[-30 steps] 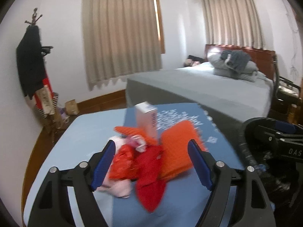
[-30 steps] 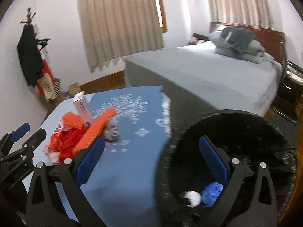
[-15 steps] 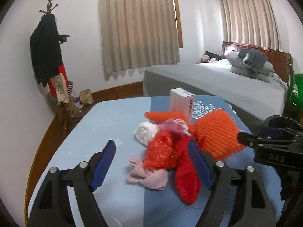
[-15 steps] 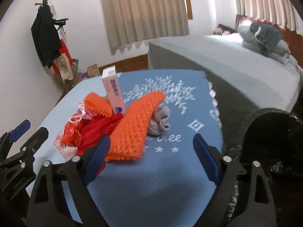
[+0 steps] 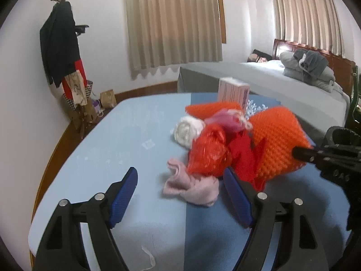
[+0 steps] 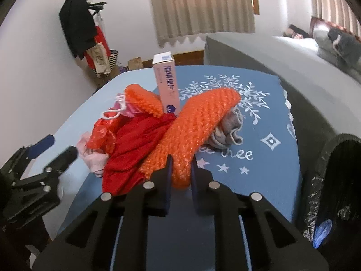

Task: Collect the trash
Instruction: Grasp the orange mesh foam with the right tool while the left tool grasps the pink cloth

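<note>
My right tool (image 6: 181, 166) is closing on the orange wrap (image 6: 191, 126); left tool (image 5: 180, 194) wide, empty; the counter (image 5: 108, 149) pile remains unbinned

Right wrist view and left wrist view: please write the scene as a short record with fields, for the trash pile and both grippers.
surface: blue table cover
pile: orange textured sheet, red cloth, red plastic bag, pink cloth
standing item: pink box, upright behind the pile
bin: black-lined bin, beside the table
right gripper: jaws closing on the orange textured sheet's near end
left gripper: open, pink cloth between the fingers
</note>
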